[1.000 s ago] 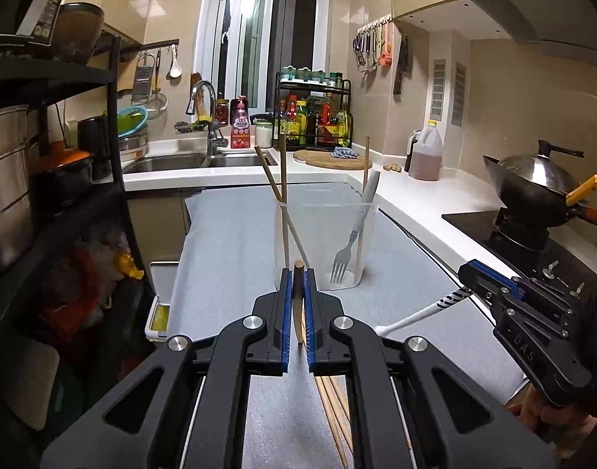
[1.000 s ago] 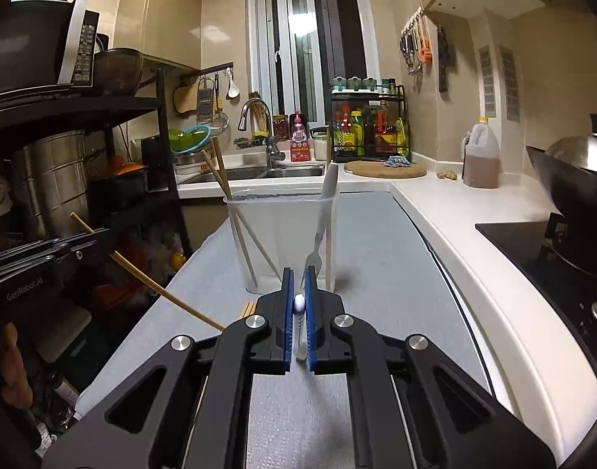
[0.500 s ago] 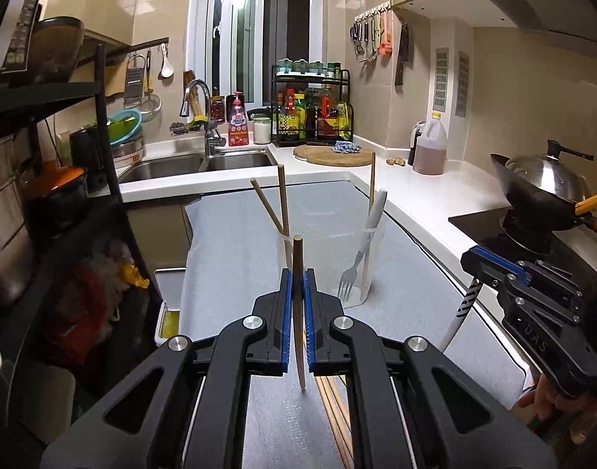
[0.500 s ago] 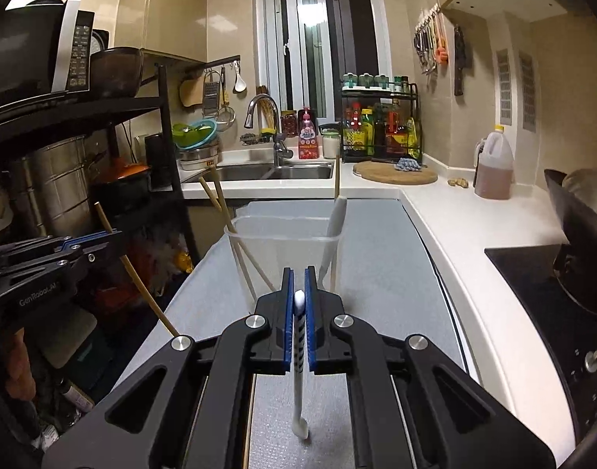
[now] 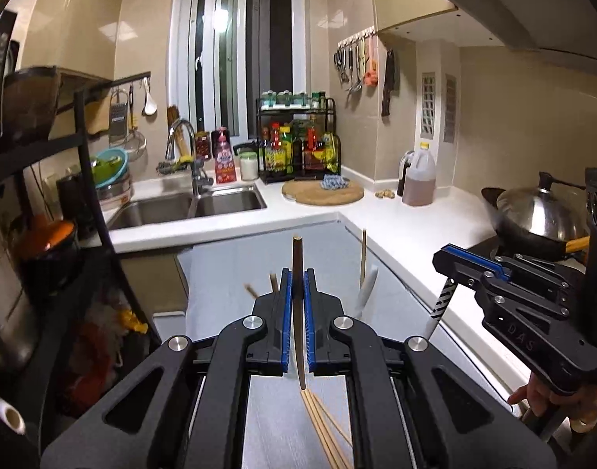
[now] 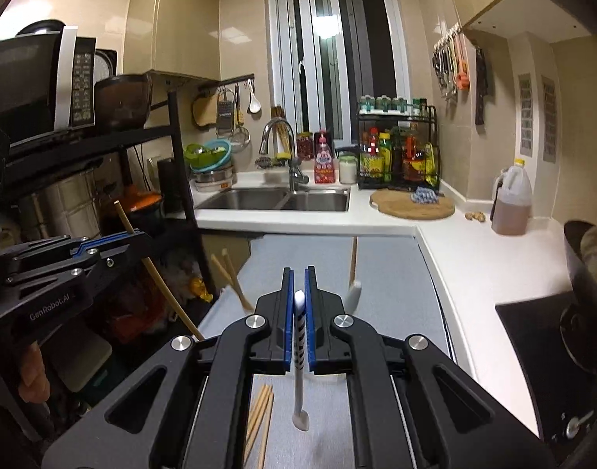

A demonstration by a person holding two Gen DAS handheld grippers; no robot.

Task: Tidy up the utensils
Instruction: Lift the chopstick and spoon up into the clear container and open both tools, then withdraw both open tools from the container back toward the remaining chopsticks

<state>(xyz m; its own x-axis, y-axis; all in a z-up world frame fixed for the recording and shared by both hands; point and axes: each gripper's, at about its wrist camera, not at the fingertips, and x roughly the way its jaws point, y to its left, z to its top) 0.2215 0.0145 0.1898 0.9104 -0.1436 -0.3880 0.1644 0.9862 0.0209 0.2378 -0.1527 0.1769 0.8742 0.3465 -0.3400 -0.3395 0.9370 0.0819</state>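
My left gripper point(image 5: 297, 273) is shut on a brown wooden chopstick point(image 5: 297, 258) that stands nearly upright between its blue pads. My right gripper point(image 6: 298, 273) is shut on a white utensil with a black-striped handle point(image 6: 299, 336), which hangs down with its small end over the grey mat point(image 6: 392, 265). In the left wrist view the right gripper point(image 5: 447, 255) is off to the right with that utensil point(image 5: 441, 306). The right wrist view has the left gripper point(image 6: 140, 236) at the left with its chopstick point(image 6: 157, 277). The clear holder is hidden behind the fingers; only chopstick tips point(image 5: 363, 254) and a white handle point(image 5: 368, 287) stick up. Several loose chopsticks point(image 5: 325, 430) lie on the mat.
A black shelf rack point(image 6: 177, 179) with pots and a microwave stands at the left. Sink point(image 5: 189, 205), spice rack point(image 5: 298, 148) and round cutting board point(image 5: 321, 191) are at the back. An oil jug point(image 5: 417, 179) and a wok point(image 5: 536, 211) on the hob are at the right.
Both grippers have risen above the mat, each with its utensil swinging from slanted to nearly upright. The clear holder has sunk behind the fingers in both views.
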